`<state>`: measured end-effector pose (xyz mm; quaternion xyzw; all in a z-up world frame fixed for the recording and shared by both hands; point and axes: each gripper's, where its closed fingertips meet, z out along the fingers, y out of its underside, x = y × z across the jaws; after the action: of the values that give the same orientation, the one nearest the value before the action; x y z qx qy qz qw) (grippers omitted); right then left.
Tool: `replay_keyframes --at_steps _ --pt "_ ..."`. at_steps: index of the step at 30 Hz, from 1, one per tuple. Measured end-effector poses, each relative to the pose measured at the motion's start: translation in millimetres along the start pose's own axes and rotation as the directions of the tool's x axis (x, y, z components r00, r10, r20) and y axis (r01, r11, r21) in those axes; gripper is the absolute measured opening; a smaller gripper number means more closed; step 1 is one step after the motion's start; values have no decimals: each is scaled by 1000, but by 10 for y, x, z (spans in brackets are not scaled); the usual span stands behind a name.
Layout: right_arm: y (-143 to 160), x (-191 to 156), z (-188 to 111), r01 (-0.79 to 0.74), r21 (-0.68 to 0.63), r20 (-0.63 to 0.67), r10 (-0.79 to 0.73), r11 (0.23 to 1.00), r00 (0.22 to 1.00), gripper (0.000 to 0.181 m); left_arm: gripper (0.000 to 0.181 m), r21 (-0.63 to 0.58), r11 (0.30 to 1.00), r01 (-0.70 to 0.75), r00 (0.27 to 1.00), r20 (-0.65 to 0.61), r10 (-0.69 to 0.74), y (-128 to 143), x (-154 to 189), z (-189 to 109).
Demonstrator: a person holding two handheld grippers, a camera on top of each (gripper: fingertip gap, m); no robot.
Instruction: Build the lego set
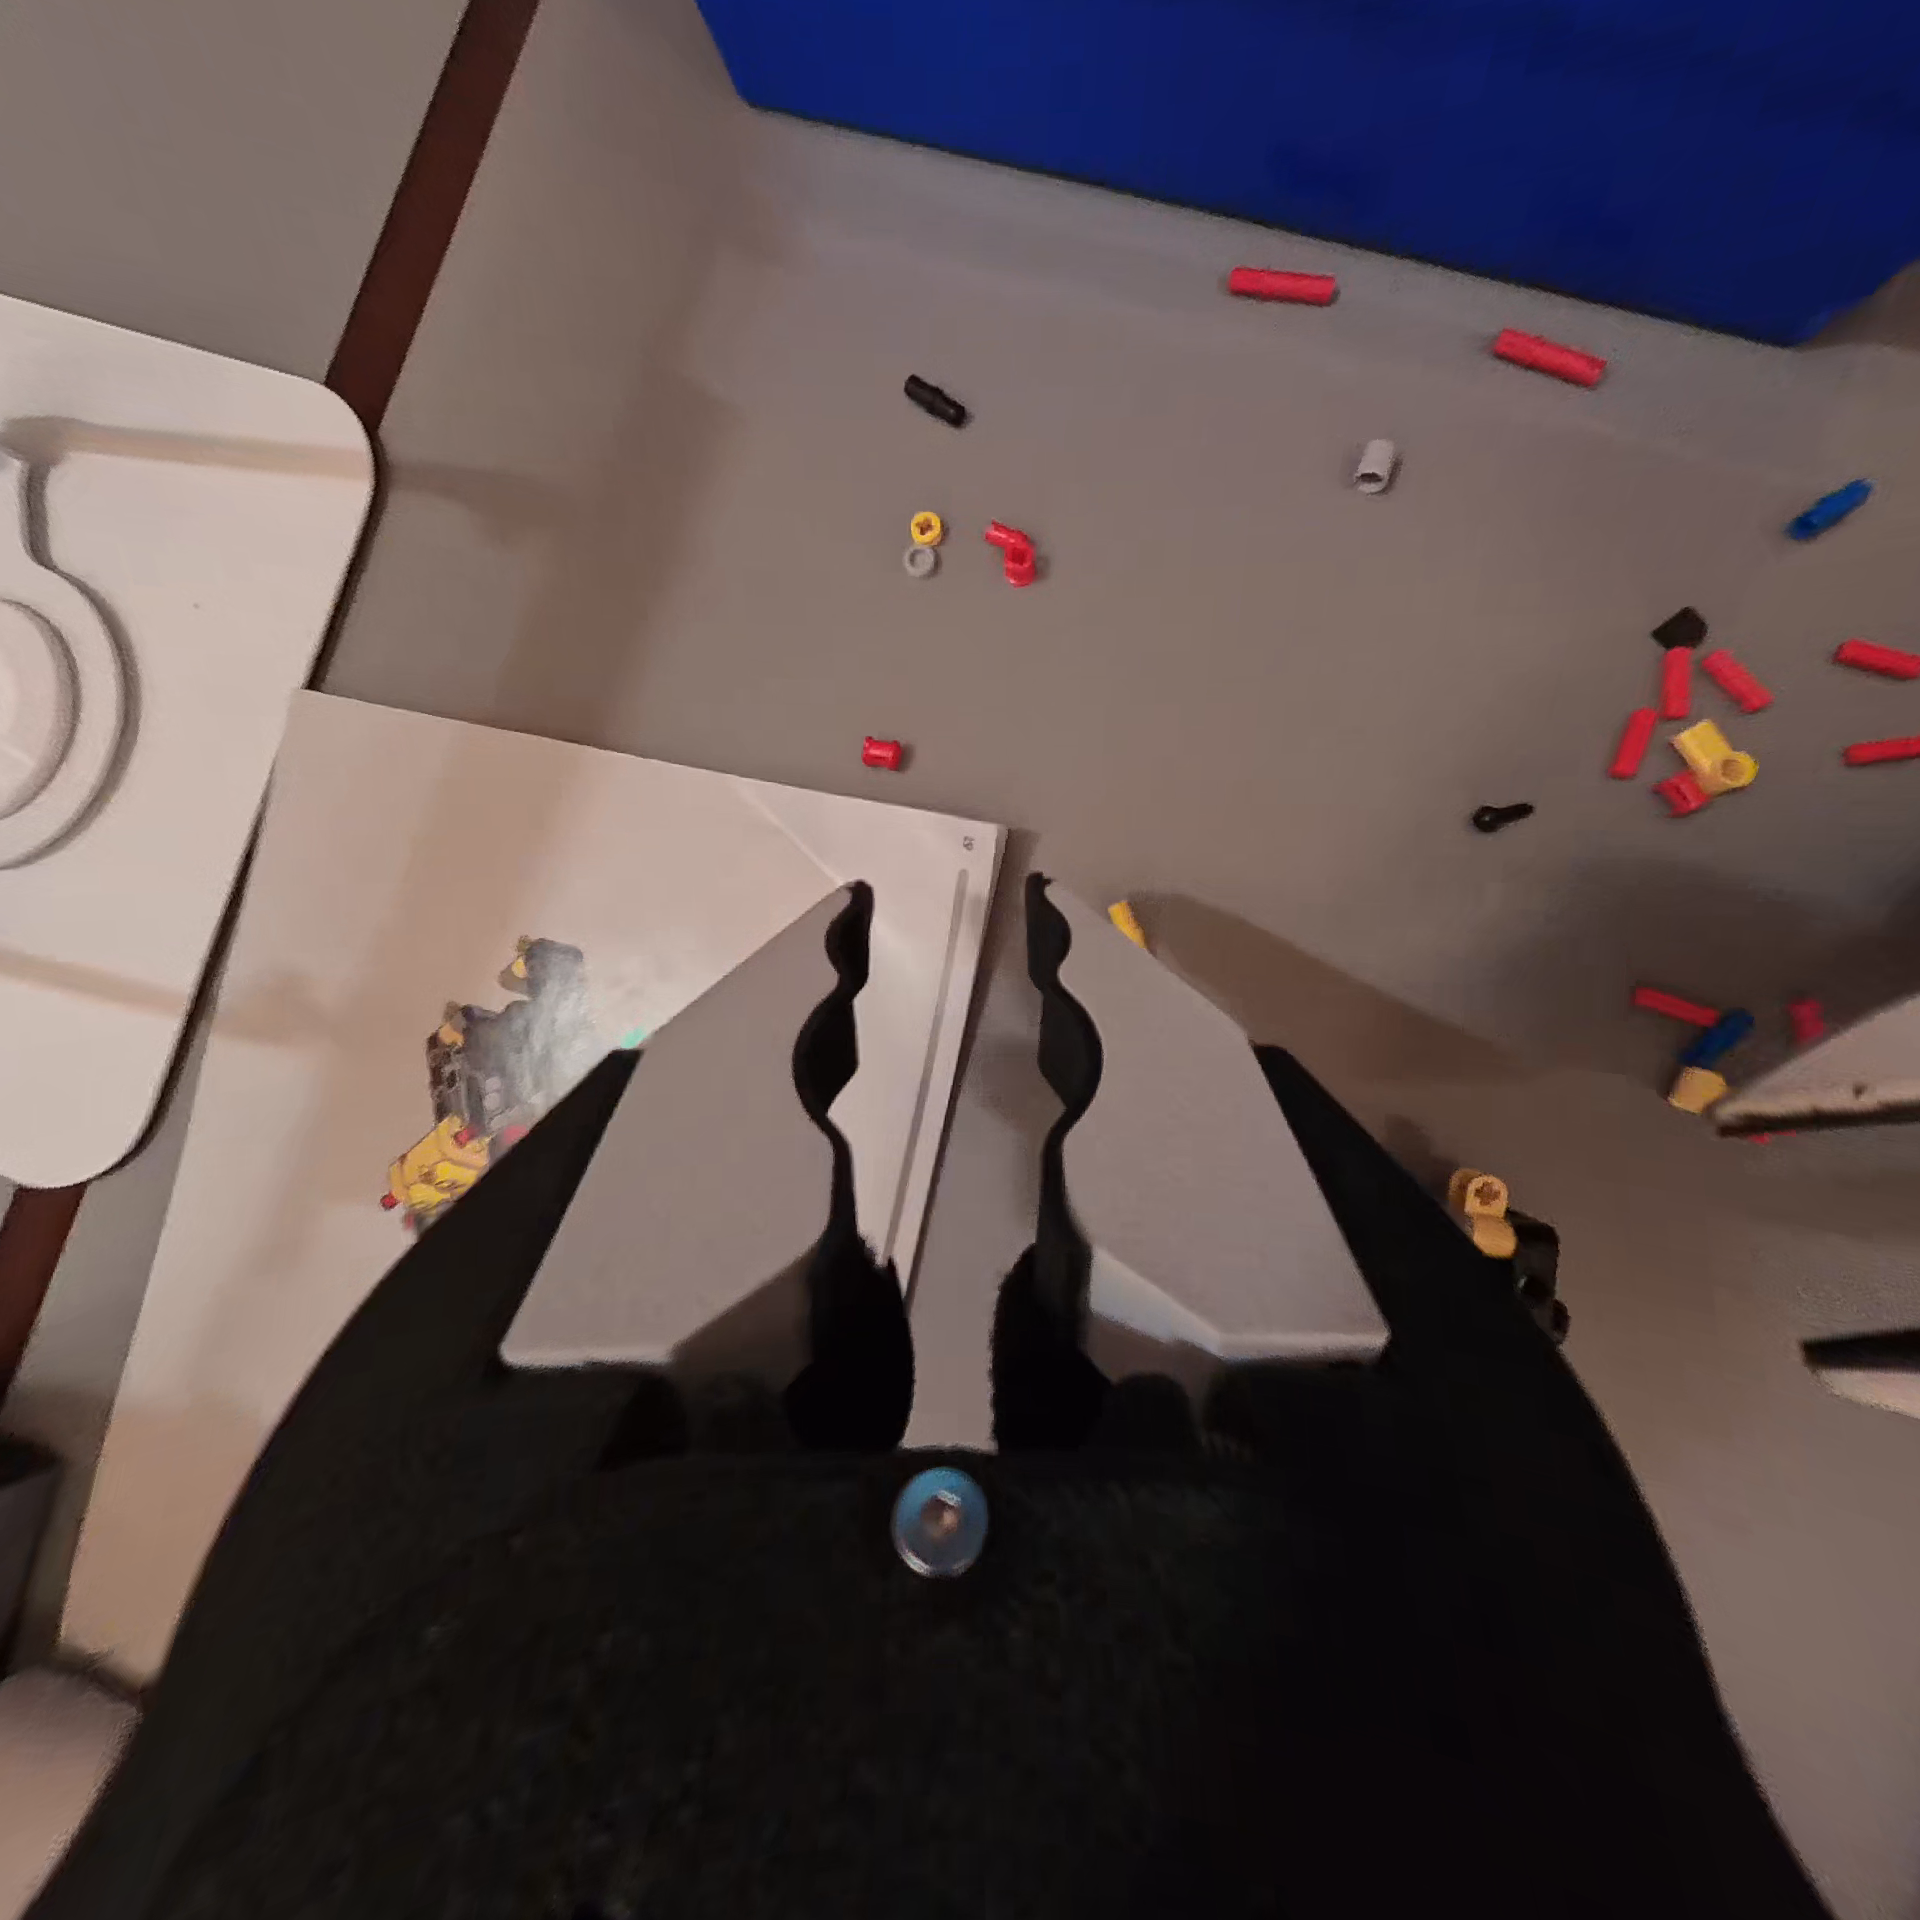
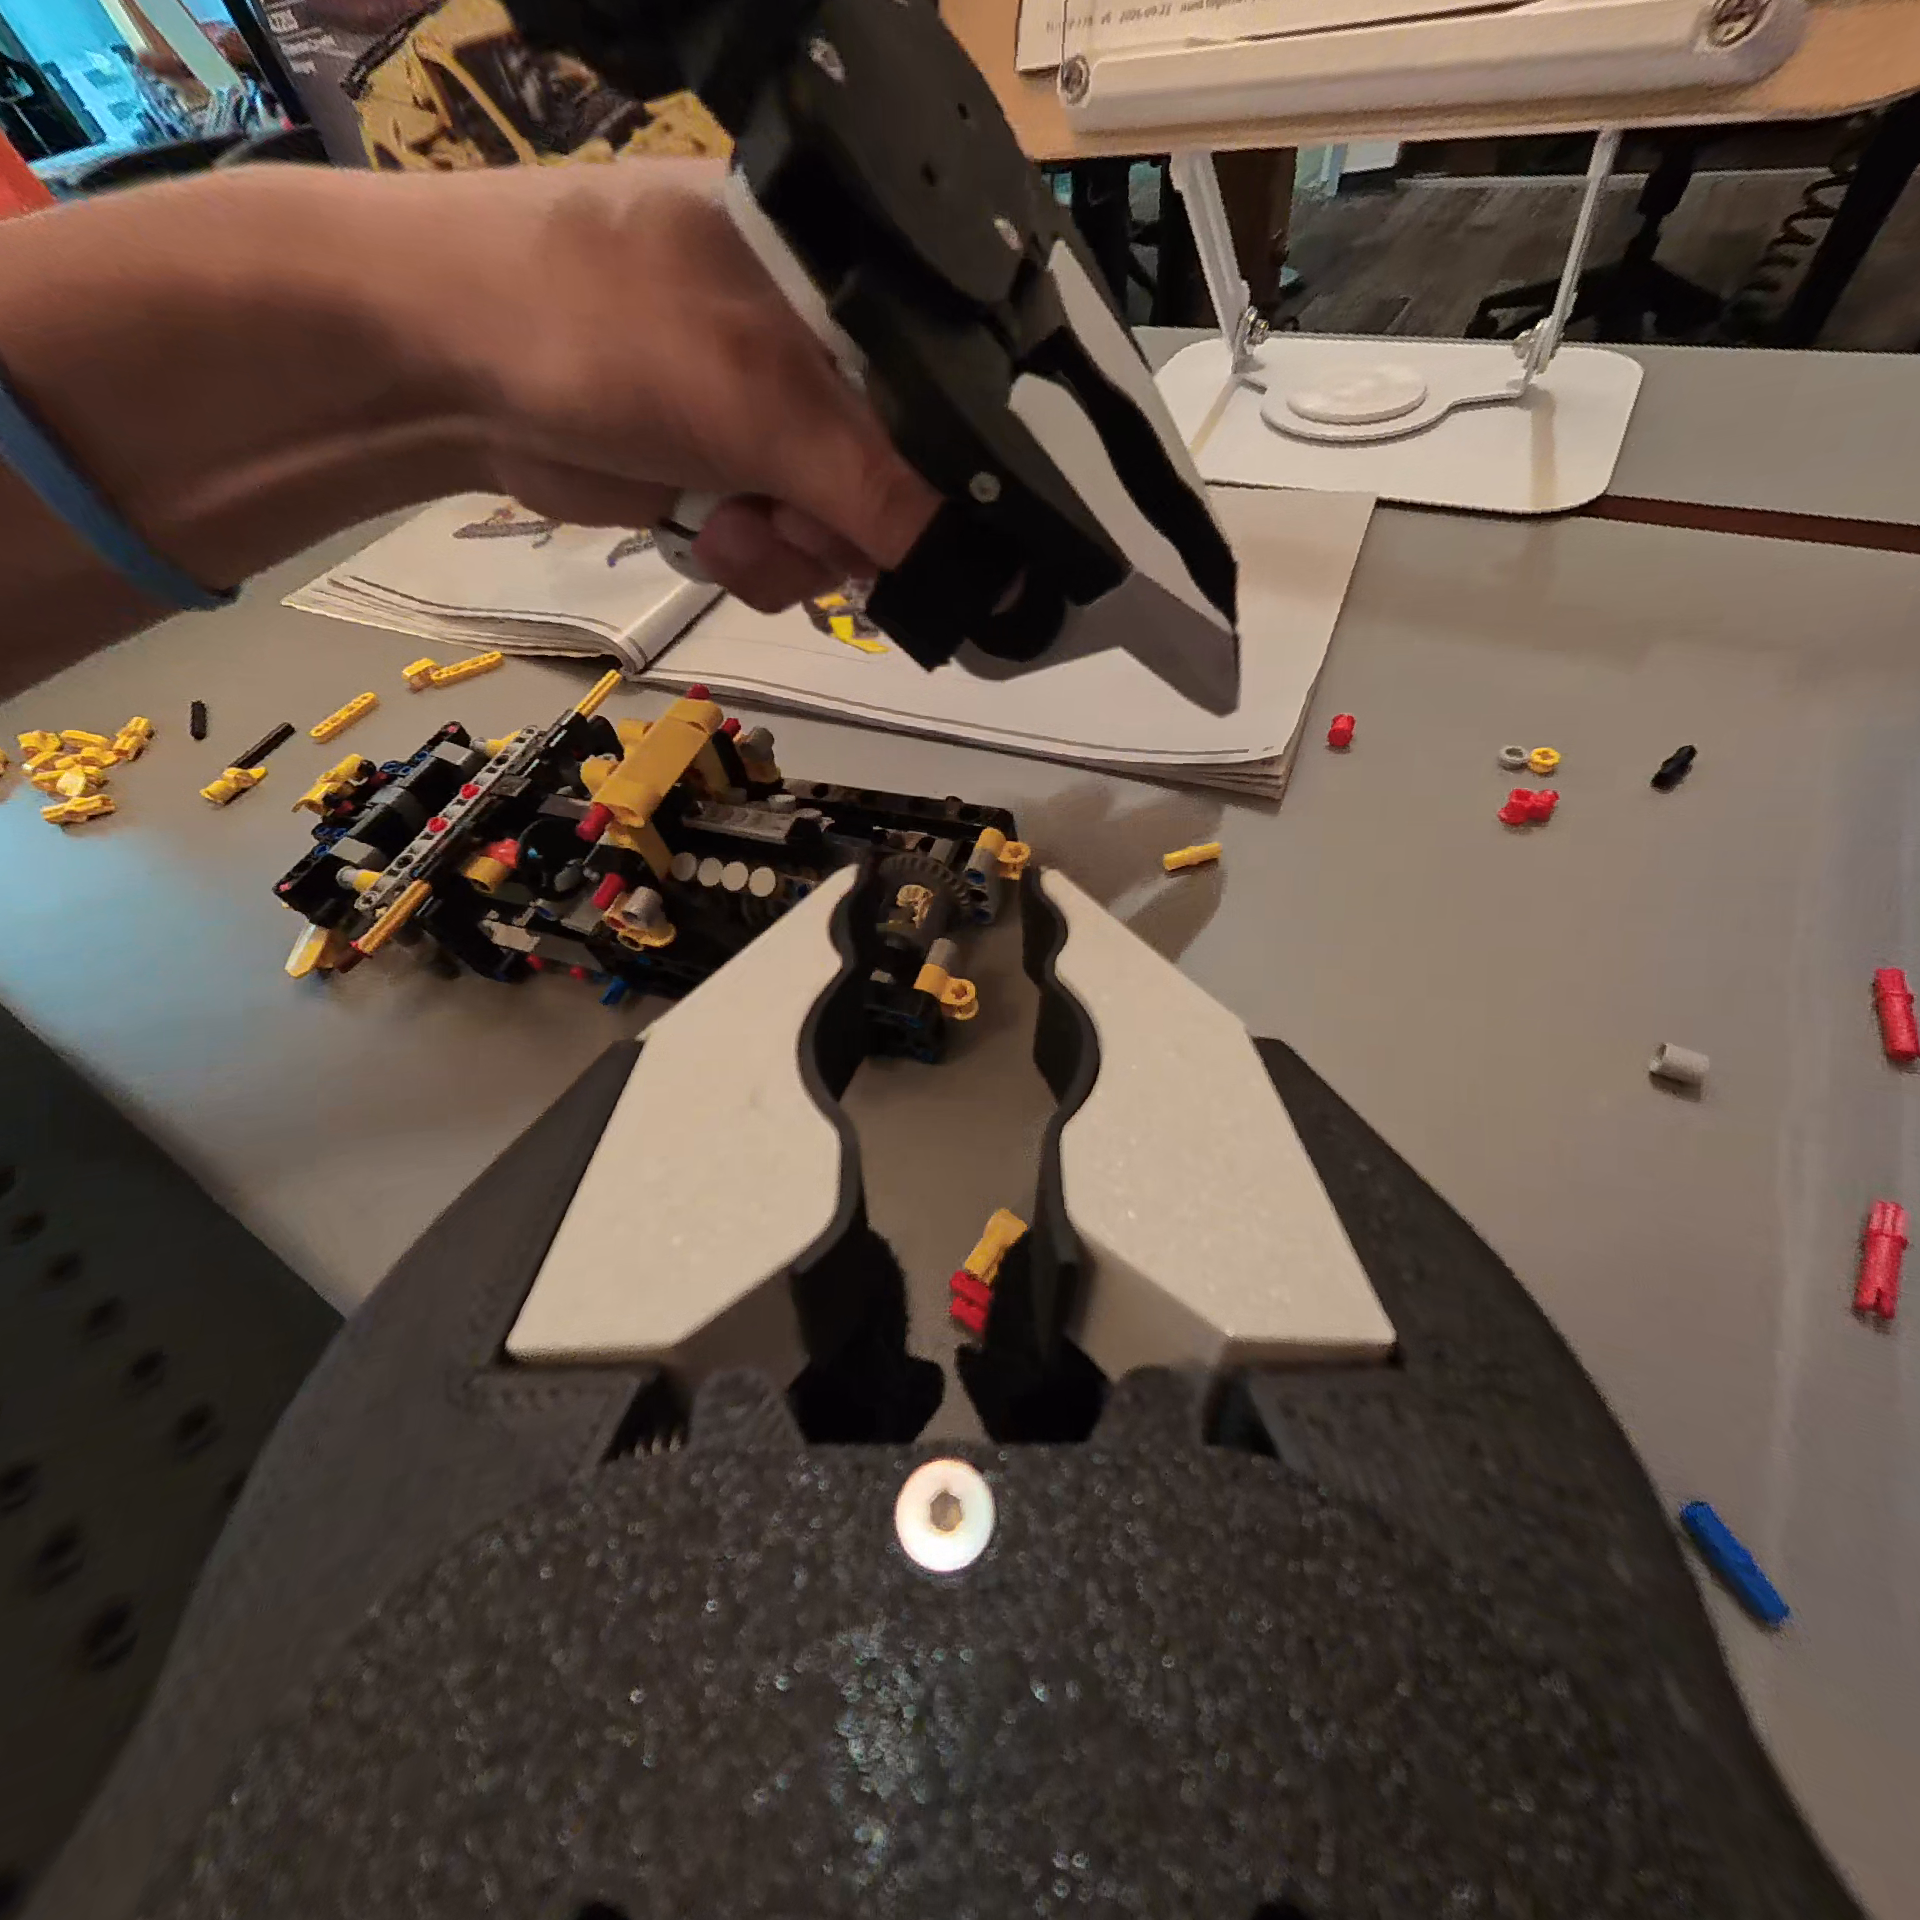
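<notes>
Half-built black-and-yellow lego vehicle chassis (image 2: pixel 582 862) lies on grey table (image 2: pixel 1507 935), in front of open white instruction booklet (image 2: pixel 1039 707). Left gripper (image 1: pixel 945 894) above booklet, right gripper (image 2: pixel 945 883) beside chassis: both parted, empty. Loose red pins (image 1: pixel 1280 284) still scattered; much remains.

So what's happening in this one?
A person is partway through a lego build on a grey table. The left gripper hangs open and empty above the open instruction booklet. The right gripper, also open and empty, points at the half-built black-and-yellow model. Loose red pins and other small pieces lie scattered around.
</notes>
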<state>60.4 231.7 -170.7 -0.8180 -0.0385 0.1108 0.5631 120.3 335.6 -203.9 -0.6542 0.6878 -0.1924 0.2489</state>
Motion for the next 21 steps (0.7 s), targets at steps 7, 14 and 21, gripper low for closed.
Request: replay_keyframes --at_steps 7,14,21 --pt "25 -47 21 25 -18 16 -25 1000 1000 27 30 -16 1000 13 999 -39 -14 17 54 177" --pt "32 -56 25 1 -22 43 0 1000 999 26 30 -36 999 8 999 -35 -9 -9 -1 283" --pt "40 -65 30 -17 -27 63 18 999 998 27 0 -40 999 10 999 -41 -12 9 -38 264"
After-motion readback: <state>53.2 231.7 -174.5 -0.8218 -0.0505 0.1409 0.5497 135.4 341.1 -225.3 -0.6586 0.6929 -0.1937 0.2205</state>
